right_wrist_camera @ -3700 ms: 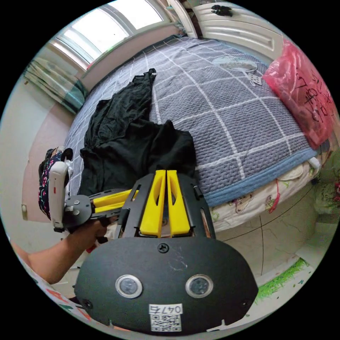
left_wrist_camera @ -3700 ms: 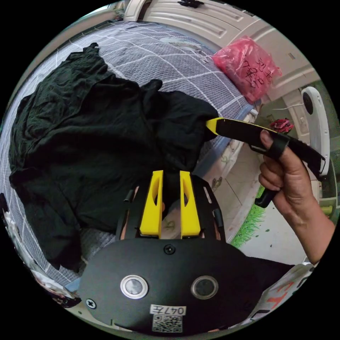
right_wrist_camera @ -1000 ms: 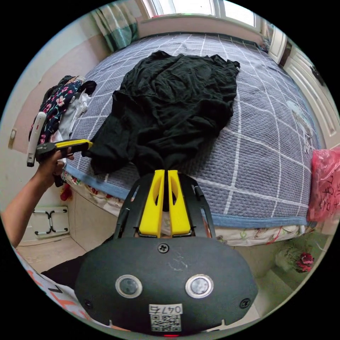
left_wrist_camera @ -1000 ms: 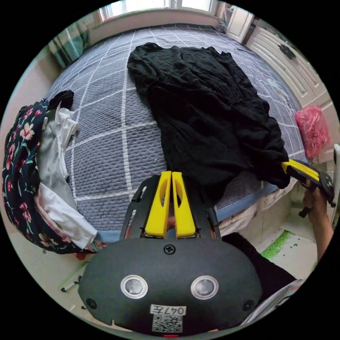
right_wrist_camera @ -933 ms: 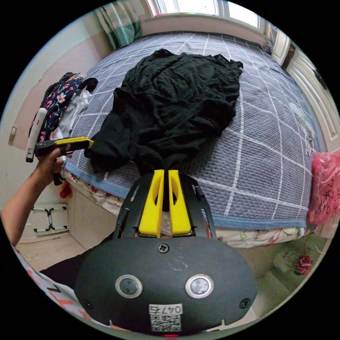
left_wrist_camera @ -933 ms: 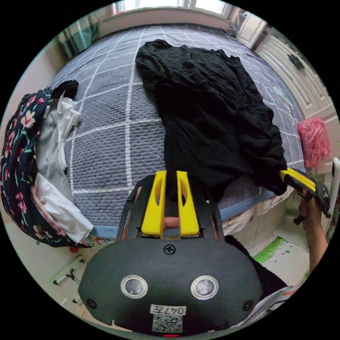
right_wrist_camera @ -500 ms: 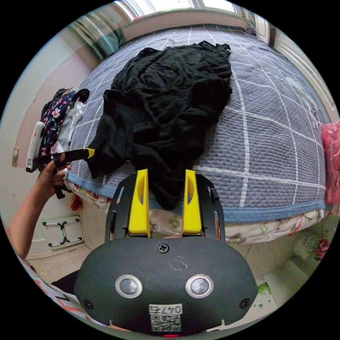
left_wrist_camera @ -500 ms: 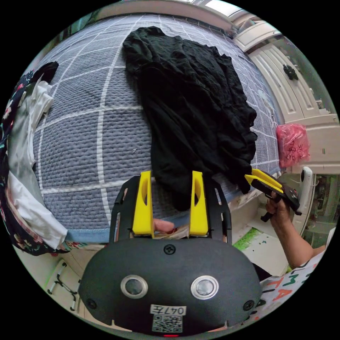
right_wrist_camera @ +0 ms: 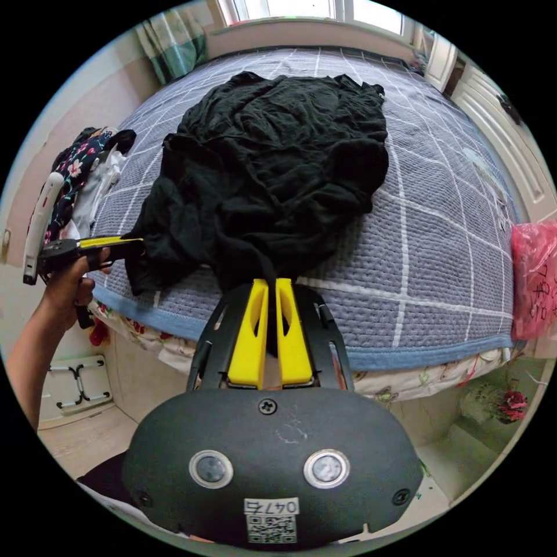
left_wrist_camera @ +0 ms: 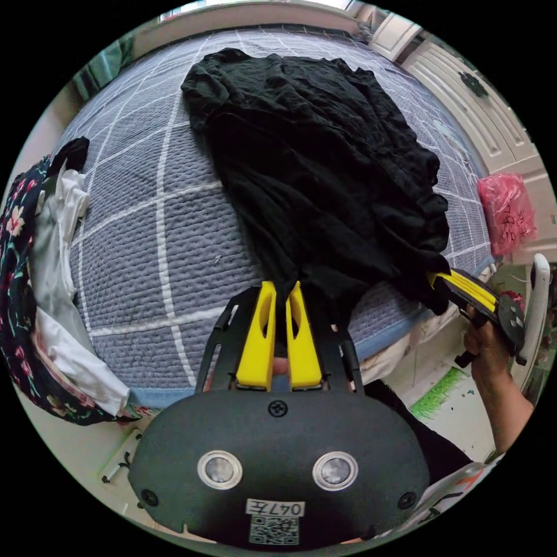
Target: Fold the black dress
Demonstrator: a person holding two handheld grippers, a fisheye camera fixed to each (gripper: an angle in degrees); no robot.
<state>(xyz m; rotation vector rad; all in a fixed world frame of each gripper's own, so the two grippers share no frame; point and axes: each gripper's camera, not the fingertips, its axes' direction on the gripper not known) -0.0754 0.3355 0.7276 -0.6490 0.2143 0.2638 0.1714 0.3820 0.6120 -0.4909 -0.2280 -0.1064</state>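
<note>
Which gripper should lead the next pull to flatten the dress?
Neither clearly. The left gripper and right gripper are each shut on the near edge of the black dress. Slight lean to the right: bunched fabric sits on its side.

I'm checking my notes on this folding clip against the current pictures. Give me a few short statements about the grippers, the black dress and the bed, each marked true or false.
1. Both grippers, left gripper and right gripper, are shut on the black dress. True.
2. The dress lies on a grey checked bedcover. True.
3. The dress is folded into a neat square. False: it lies spread and crumpled.
4. The pink bag sits on the dress. False: it lies apart, at the bed's edge.
</note>
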